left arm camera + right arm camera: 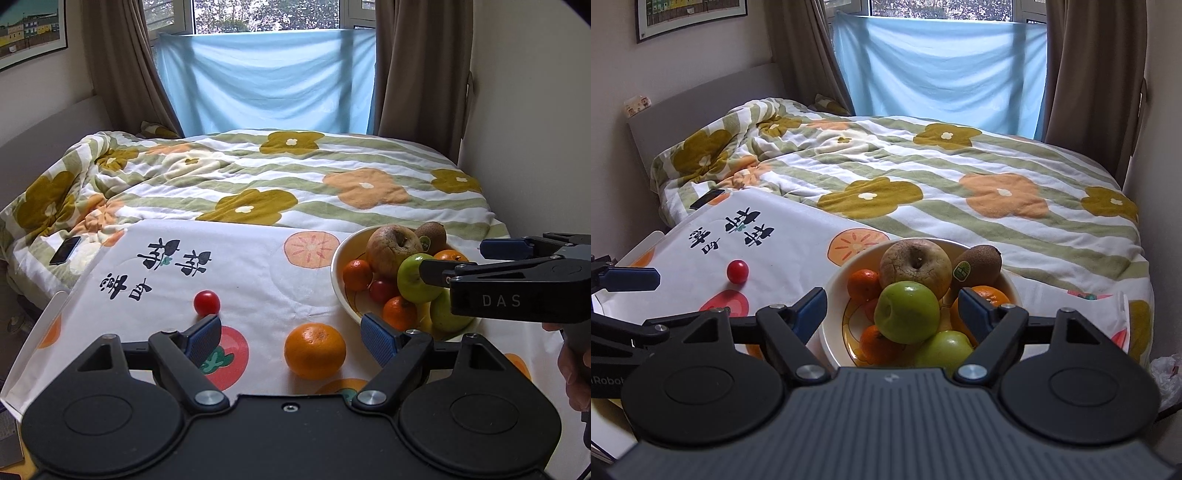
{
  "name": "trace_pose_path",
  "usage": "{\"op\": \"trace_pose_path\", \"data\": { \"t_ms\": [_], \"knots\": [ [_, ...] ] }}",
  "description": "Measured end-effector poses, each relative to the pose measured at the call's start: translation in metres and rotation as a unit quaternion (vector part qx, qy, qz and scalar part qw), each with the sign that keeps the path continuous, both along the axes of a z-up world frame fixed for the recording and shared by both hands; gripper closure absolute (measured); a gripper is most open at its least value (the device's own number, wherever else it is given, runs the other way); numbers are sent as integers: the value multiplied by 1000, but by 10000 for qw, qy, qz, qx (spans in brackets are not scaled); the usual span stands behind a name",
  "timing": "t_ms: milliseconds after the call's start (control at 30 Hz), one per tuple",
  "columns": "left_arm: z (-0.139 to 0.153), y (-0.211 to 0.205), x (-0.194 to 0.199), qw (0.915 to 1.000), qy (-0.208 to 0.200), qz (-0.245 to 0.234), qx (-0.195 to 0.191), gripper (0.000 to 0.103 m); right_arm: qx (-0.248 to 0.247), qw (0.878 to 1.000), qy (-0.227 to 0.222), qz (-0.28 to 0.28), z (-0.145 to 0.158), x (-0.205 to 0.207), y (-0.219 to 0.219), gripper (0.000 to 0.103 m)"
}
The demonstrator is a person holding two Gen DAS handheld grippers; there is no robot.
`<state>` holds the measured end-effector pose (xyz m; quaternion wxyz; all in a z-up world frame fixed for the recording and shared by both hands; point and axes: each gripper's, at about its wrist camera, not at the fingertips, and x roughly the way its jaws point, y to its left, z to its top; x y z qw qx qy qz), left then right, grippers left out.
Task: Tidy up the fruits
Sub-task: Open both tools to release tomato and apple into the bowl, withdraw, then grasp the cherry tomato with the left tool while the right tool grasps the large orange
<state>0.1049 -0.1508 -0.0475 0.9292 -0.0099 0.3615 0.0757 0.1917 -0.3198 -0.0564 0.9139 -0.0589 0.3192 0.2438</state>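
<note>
Fruit status: cream ceramic bowl (833,295) on the white fruit-print cloth (258,266) holds two green apples, a wrinkled brown apple (915,263), a fuzzy kiwi (977,266) and small tangerines. Large round orange (314,350) and small red cherry tomato (207,302) lie loose on the cloth, 9 o'clock of the bowl. Left gripper (291,334) fingers apart, empty, orange ahead between them. Right gripper (892,308) fingers apart over the bowl, top green apple (907,311) between them, untouched.
</note>
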Motion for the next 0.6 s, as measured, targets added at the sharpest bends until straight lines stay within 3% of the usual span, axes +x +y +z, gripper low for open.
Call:
{"op": "trace_pose_path", "data": {
  "t_ms": [300,600],
  "knots": [
    [18,36,-33,9998,-97,179,33,16,74,9999,34,-66,20,-35,18,7],
    [15,86,-40,10000,31,56,56,15,40,9989,343,-302,9,-64,60,7]
  ]
}}
